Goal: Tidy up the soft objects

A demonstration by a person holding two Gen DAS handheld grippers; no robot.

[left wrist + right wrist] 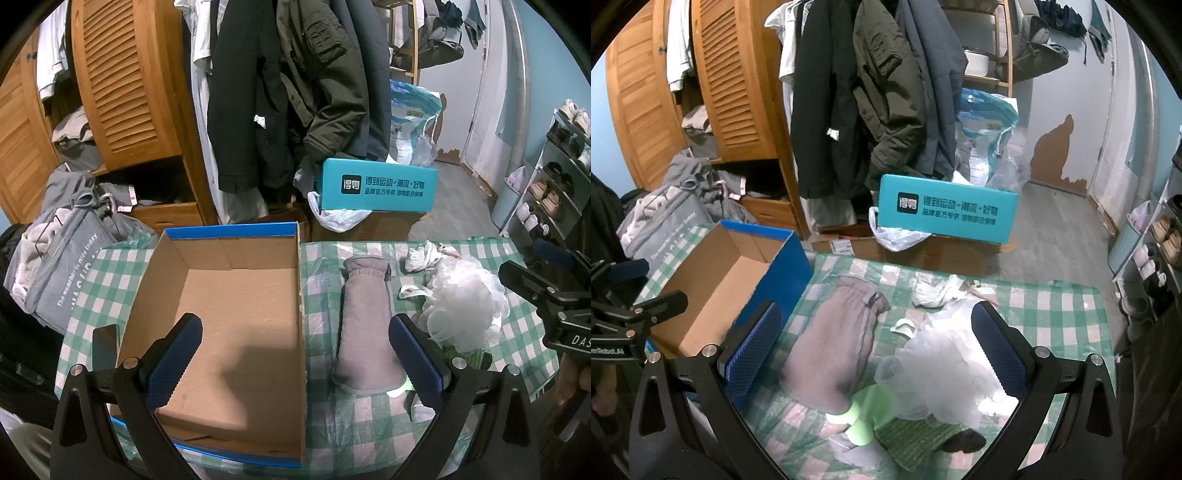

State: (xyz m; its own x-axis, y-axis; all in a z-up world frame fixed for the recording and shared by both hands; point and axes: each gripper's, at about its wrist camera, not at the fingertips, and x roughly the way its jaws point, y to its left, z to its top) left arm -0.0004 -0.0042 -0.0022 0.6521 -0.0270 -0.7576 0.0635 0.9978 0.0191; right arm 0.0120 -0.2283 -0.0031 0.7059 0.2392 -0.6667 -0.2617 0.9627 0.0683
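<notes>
An empty cardboard box [236, 314] with blue outer walls sits on the left of the checked table; in the right wrist view the box [731, 280] is at the left. A grey mitt-like cloth [365, 321] [834, 343] lies just right of it. Further right rests a white mesh bath pouf [465, 302] [945, 373], with a light green item [864, 417] and a green scrubber [916, 435] under it. My left gripper [295, 354] hangs open, straddling the box's right wall. My right gripper [875, 350] is open above the cloth and pouf, holding nothing.
A crumpled white cloth [424, 254] lies at the table's far edge. A teal box [376, 186] on brown cartons stands behind the table, below hanging coats [295, 92]. A grey laundry bag [62, 273] is at the left, a shoe rack [561, 177] at the right.
</notes>
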